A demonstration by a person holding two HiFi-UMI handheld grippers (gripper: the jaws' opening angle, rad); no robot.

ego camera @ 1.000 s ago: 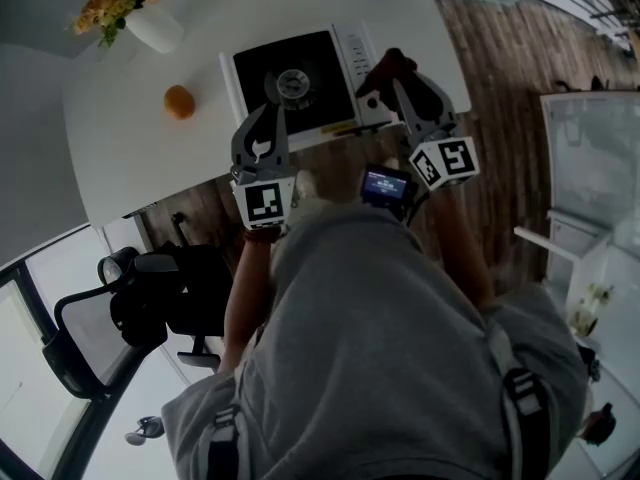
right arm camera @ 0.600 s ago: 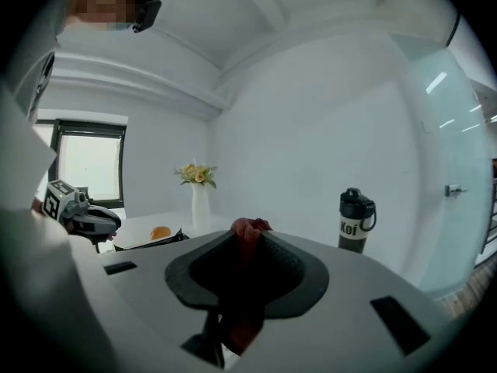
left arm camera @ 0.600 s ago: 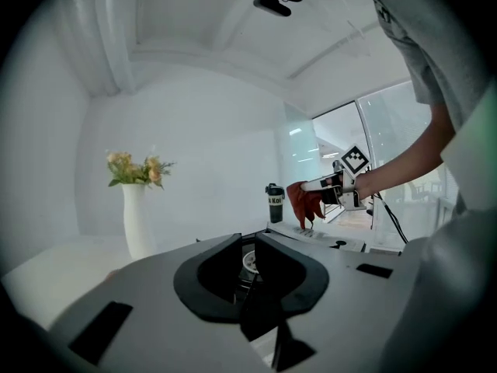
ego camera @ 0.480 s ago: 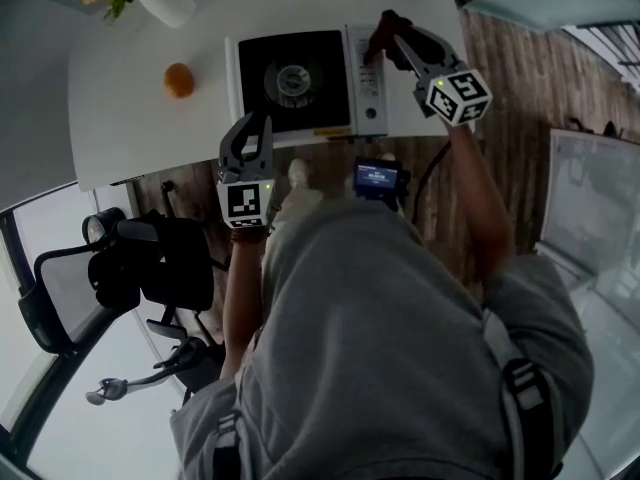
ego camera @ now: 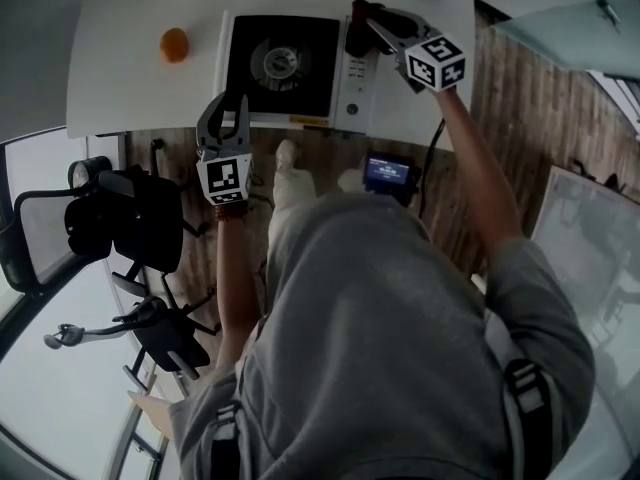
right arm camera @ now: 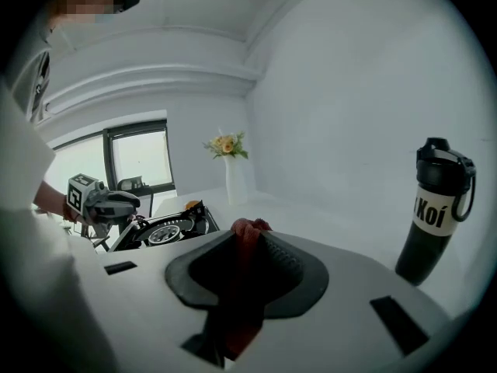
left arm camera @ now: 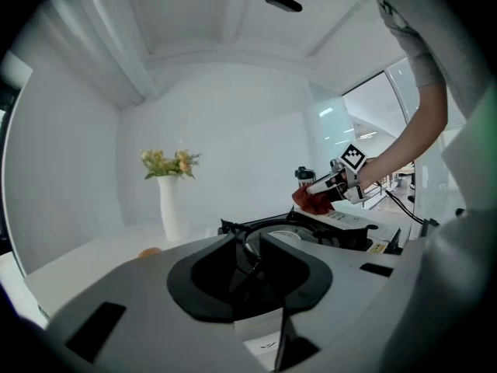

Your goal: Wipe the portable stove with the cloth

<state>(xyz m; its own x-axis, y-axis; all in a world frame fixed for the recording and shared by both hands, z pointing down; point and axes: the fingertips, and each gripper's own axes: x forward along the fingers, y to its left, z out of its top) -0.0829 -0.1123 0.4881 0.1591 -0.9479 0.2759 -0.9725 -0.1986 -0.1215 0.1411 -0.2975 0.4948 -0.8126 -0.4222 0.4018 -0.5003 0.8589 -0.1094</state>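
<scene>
The person's right arm stretches forward and up the head view, its right gripper [ego camera: 364, 20] angled slightly down over the far right corner of the portable stove [ego camera: 285, 63], which sits on the white surface [ego camera: 130, 88]. Its jaws are pinching a dark red cloth [right arm camera: 242, 286], which bunches up between them and hangs below. The cloth sits at the stove's pale control strip; no view shows whether it touches. The bare left forearm reaches straight ahead. The left gripper [ego camera: 228, 108] is near the surface's near edge, just before the stove's front left corner and aimed at the burner. Its jaws are opening, slightly apart, with nothing between them. An orange [ego camera: 174, 44] lies left of the stove.
</scene>
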